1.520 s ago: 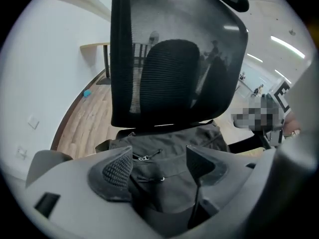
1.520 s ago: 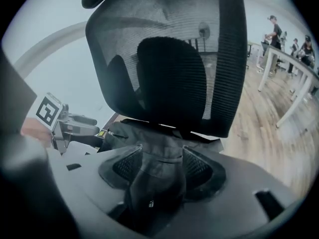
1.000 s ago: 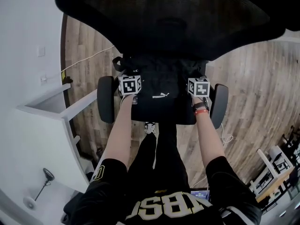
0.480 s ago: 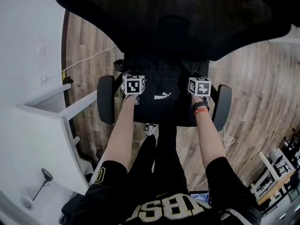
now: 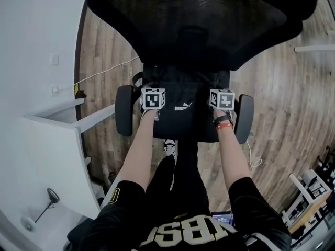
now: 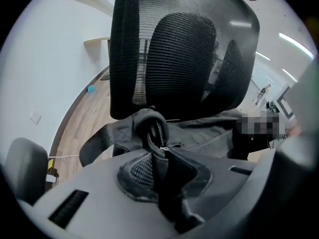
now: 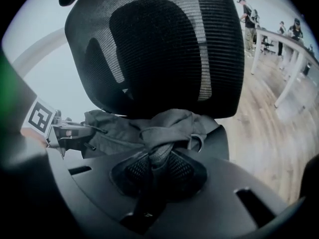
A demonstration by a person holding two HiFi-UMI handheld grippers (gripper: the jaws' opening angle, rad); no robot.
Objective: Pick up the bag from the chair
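Observation:
A black bag (image 5: 186, 101) with a white logo lies on the seat of a black mesh-backed office chair (image 5: 199, 20). My left gripper (image 5: 152, 99) is shut on the bag's left end, where a zipper fold (image 6: 155, 133) is pinched between its jaws. At the other end, my right gripper (image 5: 222, 99) is shut on a bunched strap of the bag (image 7: 162, 143). In the right gripper view the left gripper's marker cube (image 7: 39, 116) shows across the grey bag fabric (image 7: 124, 128).
The chair's armrests (image 5: 124, 110) (image 5: 244, 118) flank both grippers. A white desk (image 5: 47, 156) stands at the left over a wood floor (image 5: 293, 103). A white cable (image 5: 104, 73) runs along the floor. Distant people (image 7: 247, 14) stand by white tables at the right.
Both grippers have stayed clamped on the bag's ends. The head view has shifted, so the chair and grippers sit slightly lower and further right in the frame.

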